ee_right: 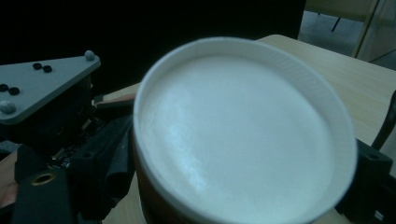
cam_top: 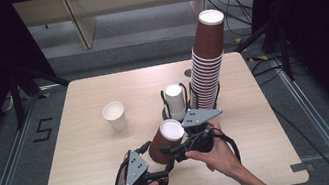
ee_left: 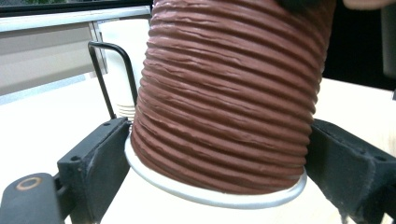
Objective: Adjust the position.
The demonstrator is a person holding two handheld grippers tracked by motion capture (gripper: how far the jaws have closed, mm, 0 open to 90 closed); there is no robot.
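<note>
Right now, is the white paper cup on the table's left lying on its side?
No, the white paper cup stands upright, mouth open upward.

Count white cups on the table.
2: a lone white cup at left; a second white cup in the wire holder beside the brown stack. More may nest under it.

Left hand-held gripper (cam_top: 160,156) and right hand-held gripper (cam_top: 174,147) close together, jaws of each spread, forearms low.

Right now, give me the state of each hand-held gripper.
Left hand-held gripper: jaws around the base of the brown ribbed paper cup; firm grip cannot be told.
Right hand-held gripper: jaws on either side of the same cup, near its rim; grip cannot be told.
</note>
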